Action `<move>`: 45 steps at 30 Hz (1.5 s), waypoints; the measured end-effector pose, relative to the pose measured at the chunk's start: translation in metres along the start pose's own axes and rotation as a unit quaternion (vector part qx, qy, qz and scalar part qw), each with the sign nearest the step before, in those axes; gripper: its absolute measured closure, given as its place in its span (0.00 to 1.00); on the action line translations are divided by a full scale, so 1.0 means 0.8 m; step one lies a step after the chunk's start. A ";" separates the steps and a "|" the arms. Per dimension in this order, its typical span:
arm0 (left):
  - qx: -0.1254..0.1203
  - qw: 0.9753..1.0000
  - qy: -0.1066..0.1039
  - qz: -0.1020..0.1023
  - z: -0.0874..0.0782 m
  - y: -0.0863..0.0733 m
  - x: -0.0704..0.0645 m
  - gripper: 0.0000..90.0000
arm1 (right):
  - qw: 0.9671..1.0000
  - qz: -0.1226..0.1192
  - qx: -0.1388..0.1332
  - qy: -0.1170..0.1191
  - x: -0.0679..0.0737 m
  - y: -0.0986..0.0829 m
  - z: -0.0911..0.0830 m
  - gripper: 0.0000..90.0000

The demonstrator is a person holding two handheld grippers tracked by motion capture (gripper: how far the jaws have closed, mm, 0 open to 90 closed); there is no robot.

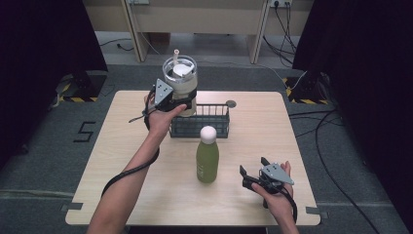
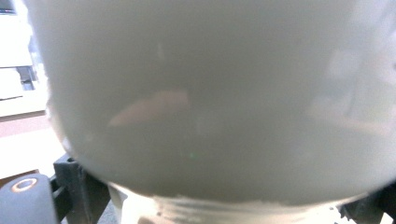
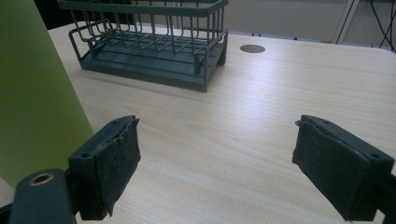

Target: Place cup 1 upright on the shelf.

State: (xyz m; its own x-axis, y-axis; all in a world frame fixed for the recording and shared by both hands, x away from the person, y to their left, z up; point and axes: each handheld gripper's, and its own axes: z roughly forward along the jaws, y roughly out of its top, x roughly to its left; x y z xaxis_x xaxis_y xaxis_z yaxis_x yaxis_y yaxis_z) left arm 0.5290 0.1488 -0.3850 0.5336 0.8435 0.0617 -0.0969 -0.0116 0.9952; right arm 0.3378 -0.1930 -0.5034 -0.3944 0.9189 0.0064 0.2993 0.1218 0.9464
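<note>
- Right now your left gripper has its jaws clamped around the lower body of the cream-coloured tumbler with a clear lid and a straw, holding it upright in the air above the left end of the dark grey wire basket.
- In the left gripper view the pale wall of the tumbler sits hard against the lens, so you cannot see how deep the pads seat; it looks like a grip near the narrower base, but the blur leaves that uncertain.
- Treat the tumbler as rigid and smooth-walled, probably slippery under the pads. With the lid and straw up top it is likely top-heavy, and heavier again if it holds liquid, so it may tip about the grip.
- A hold higher on the wide body would probably steady it better, so keep it vertical as you lower it into the basket.
- Your right gripper rests low over the light wooden table with its jaws spread wide and nothing between them.
- The green bottle with a white round cap stands upright just to its left, near but not touching. It looks stiff and smooth too, so take it around the straight middle of the body, not the cap.
</note>
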 end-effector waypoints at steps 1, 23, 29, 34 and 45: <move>0.001 1.000 0.001 -0.001 0.001 -0.001 0.000 0.10 | 1.000 0.000 0.000 0.000 0.000 0.000 0.000 0.16; 0.012 0.999 0.030 -0.005 0.010 -0.020 -0.004 0.10 | 1.000 0.001 0.002 0.002 0.000 -0.001 0.000 0.16; 0.018 0.999 0.030 -0.005 0.011 -0.026 -0.002 0.10 | 1.000 -0.002 0.003 0.003 0.000 -0.002 0.001 0.16; 0.020 0.999 0.031 -0.008 0.012 -0.030 -0.001 0.10 | 1.000 -0.001 0.003 0.003 0.000 -0.002 0.001 0.16; 0.033 0.999 0.030 -0.011 0.015 -0.043 -0.002 0.10 | 1.000 -0.004 0.004 0.002 0.000 -0.003 0.001 0.16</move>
State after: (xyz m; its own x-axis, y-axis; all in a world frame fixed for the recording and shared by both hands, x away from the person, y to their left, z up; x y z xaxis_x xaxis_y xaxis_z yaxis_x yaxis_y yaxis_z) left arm 0.5410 0.1413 -0.4187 0.4840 0.8743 0.0377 -0.0297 -0.0266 0.9992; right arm 0.3377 -0.1929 -0.5058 -0.4003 0.9164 0.0002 0.3035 0.1324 0.9436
